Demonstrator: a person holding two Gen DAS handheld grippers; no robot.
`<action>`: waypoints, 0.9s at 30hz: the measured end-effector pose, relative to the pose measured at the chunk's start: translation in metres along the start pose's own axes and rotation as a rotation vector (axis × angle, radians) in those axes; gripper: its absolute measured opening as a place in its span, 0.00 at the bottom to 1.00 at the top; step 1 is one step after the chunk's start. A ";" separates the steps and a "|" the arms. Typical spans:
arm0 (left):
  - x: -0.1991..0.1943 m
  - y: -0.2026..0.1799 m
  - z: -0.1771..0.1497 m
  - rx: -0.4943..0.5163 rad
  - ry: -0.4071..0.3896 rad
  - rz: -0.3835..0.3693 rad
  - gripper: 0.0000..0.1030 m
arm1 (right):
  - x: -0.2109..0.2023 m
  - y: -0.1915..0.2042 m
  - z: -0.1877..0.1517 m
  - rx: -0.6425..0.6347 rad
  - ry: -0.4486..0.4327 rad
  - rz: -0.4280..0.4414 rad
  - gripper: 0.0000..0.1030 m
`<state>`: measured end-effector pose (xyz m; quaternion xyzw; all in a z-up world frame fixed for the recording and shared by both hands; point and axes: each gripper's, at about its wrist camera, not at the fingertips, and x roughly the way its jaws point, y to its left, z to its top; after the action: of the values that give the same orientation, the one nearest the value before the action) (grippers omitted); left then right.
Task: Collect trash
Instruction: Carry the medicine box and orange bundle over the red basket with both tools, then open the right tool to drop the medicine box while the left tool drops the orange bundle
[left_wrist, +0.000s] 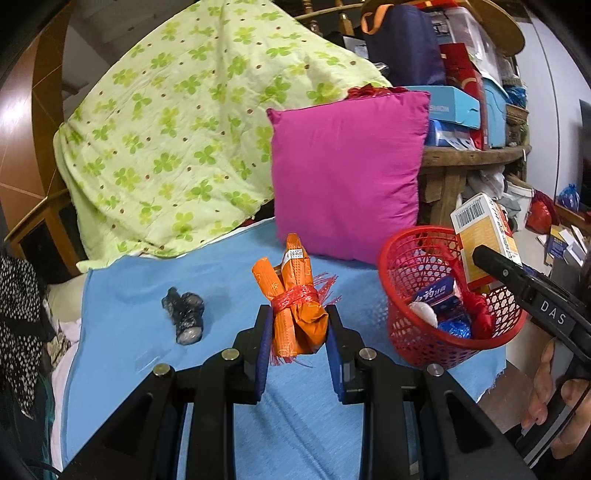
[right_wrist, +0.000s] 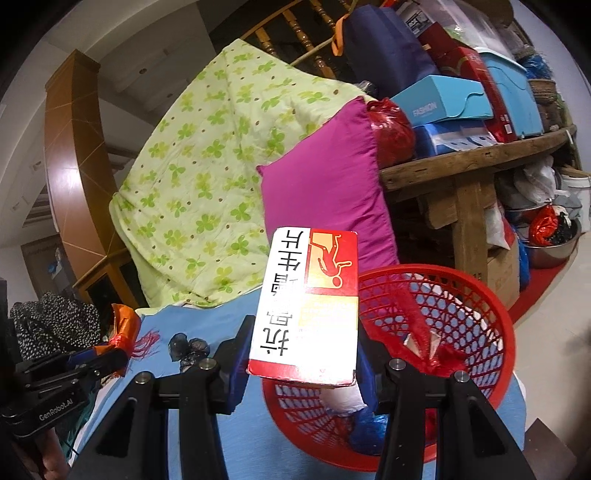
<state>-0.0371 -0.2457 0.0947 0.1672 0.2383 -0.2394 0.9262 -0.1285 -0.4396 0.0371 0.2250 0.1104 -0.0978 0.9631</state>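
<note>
We take the round red plastic mesh basket (left_wrist: 424, 343) as our landmark, since both loads seem bound for it. Our right gripper (right_wrist: 303, 363) is pinching a tall red, white and yellow cardboard box (right_wrist: 308, 306) across its lower end, the blue pads pressed on its 2 narrow sides; the box stands upright with its long axis rising away from the jaws, and it sits at the basket's near-left rim, partly over the opening. In the left wrist view that same box (left_wrist: 484, 236) shows above the basket's far right rim. Our left gripper (left_wrist: 299, 339) is clamped on a bundle of orange paper wrappers tied with red plastic string (left_wrist: 295, 295), its long axis also upright, tilting a little; the bundle hangs to the left of the basket, over the light blue cloth (left_wrist: 147, 295), clearly apart from the rim. So we judge the right hand the nearer of the 2: the box needs only a short shift over the opening before release, while the bundle must travel rightward to reach the basket. Inside the basket we already see a white lump, a blue box and a shiny blue wrapper. A dark crumpled wrapper (left_wrist: 184, 314) lies on the cloth, farther left of the basket than the bundle, uncollected.
</note>
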 end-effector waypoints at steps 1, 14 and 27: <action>0.001 -0.002 0.002 0.006 -0.002 -0.002 0.28 | -0.002 -0.003 0.000 -0.001 -0.005 -0.010 0.50; 0.011 -0.038 0.031 0.063 -0.036 -0.044 0.28 | -0.015 -0.033 0.004 0.021 -0.033 -0.080 0.50; 0.030 -0.072 0.051 0.057 -0.052 -0.183 0.28 | -0.023 -0.059 0.008 0.090 -0.056 -0.112 0.50</action>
<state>-0.0330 -0.3378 0.1072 0.1649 0.2215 -0.3341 0.9011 -0.1627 -0.4918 0.0259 0.2586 0.0912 -0.1626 0.9478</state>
